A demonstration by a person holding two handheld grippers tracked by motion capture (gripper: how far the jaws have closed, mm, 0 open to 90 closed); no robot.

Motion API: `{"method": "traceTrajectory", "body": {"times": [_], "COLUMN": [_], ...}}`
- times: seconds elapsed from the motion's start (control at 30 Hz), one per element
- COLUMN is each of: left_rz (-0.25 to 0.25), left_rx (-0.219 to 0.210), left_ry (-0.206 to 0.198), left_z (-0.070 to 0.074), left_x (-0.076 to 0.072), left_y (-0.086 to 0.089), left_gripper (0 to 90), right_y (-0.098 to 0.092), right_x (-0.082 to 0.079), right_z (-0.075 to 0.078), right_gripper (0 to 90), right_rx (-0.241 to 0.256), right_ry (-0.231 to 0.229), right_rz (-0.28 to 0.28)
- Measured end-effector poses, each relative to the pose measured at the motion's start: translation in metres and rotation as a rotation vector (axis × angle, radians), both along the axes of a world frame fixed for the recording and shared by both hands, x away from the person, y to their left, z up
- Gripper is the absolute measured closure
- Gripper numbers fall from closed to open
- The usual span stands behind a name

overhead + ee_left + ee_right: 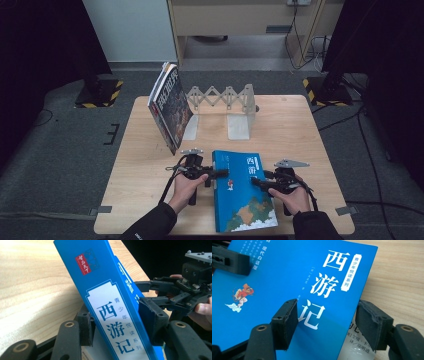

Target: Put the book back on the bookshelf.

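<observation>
High view: a pale wooden table stood on grey carpet, with a blue book lying near the person, between both hands.
Left gripper: the left gripper reached in from the left and met the book's left edge, held by the left hand.
Right gripper: the right gripper reached in from the right over the book's right edge, held by the right hand.
Far side of table: a metal expanding bookend with a zigzag lattice and two flat upright plates stood at the far middle; a dark-covered magazine leaned tilted against its left end.
Left gripper view: the blue book showed its spine, glossy, with a white panel of Chinese characters and a small red seal; the two black jaws sat on either side of the spine, seemingly touching it. The right gripper and its hand appeared beyond.
Right gripper view: the blue book showed its smooth front cover with large white characters and a small red cartoon figure. The black rubbery jaws stood spread, one over the cover and one past the book's edge, not pinching it.
Texture: the jaw pads looked rough and worn at the edges; the table showed light wood grain.
</observation>
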State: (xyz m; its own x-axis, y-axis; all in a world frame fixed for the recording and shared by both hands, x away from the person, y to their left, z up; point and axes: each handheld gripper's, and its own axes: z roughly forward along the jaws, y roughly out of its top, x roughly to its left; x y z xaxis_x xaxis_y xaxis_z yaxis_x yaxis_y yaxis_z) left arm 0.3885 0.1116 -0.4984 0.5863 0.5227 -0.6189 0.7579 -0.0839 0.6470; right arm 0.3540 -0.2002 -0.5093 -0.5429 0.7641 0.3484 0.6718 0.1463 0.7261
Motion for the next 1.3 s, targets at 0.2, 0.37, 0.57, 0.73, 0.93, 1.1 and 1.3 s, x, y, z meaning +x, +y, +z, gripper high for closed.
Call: {"method": "traceTrajectory", "body": {"times": [0.2, 0.37, 0.57, 0.73, 0.93, 1.1, 1.3], "left_rz": [-0.001, 0.004, -0.003, -0.004, -0.002, -0.001, -0.005], "left_rx": [0.018, 0.016, 0.025, 0.024, 0.021, 0.019, 0.019], "left_ry": [-0.025, -0.019, -0.042, -0.054, -0.053, -0.047, -0.055], "left_z": [0.009, 0.009, 0.015, 0.020, 0.020, 0.020, 0.022], "left_x": [0.003, 0.003, 0.002, 0.004, 0.003, 0.004, 0.003], "left_y": [0.005, 0.006, 0.007, 0.009, 0.010, 0.010, 0.011], "left_gripper": [50.4, 50.9, 51.7, 52.6, 53.0, 53.1, 53.4], "right_y": [0.002, 0.002, 0.000, 0.001, 0.001, 0.000, 0.000], "right_x": [0.004, 0.003, 0.002, 0.002, 0.002, 0.001, 0.001], "right_z": [0.001, 0.001, 0.000, 0.000, 0.000, -0.001, -0.003], "right_gripper": [38.1, 37.9, 36.1, 36.5, 36.6, 35.3, 36.1], "right_rx": [0.024, 0.011, 0.032, 0.049, 0.054, 0.054, 0.078], "right_ry": [-0.012, -0.021, -0.012, -0.005, 0.007, 0.015, 0.035], "right_rz": [-0.002, 0.000, -0.017, -0.017, -0.019, -0.027, -0.034]}}
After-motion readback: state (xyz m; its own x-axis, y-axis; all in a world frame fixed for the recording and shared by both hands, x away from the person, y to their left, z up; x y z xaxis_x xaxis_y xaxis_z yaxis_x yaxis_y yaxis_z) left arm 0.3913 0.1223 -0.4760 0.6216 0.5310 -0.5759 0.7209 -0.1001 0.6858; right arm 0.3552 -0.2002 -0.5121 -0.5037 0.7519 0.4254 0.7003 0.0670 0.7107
